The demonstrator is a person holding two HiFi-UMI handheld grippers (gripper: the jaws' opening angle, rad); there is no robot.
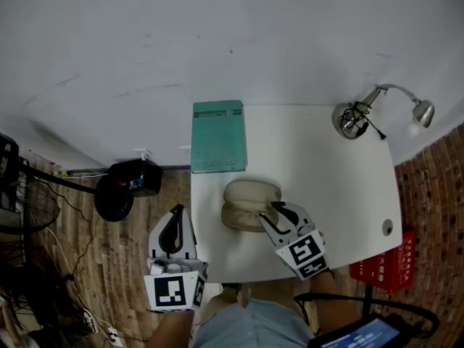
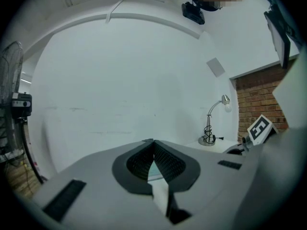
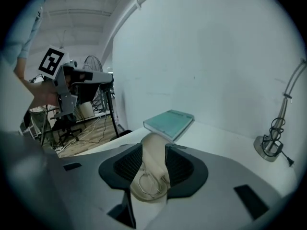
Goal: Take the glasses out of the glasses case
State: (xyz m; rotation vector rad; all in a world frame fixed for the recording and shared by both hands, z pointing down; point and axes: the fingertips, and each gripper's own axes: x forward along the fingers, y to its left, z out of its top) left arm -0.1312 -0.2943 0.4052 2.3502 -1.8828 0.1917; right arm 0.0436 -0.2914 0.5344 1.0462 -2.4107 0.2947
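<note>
Glasses [image 3: 146, 186] are lying inside the open beige glasses case [image 1: 246, 198] at the near edge of the white table [image 1: 326, 180], in front of a green book [image 1: 217, 136]. The right gripper [image 1: 274, 210] is clamping the case's raised lid between its jaws. The left gripper [image 1: 174, 220] is hovering beside the table, jaws closed and empty

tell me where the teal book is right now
In the head view the teal book lies at the table's back left corner by the wall, just behind the glasses case.
</note>
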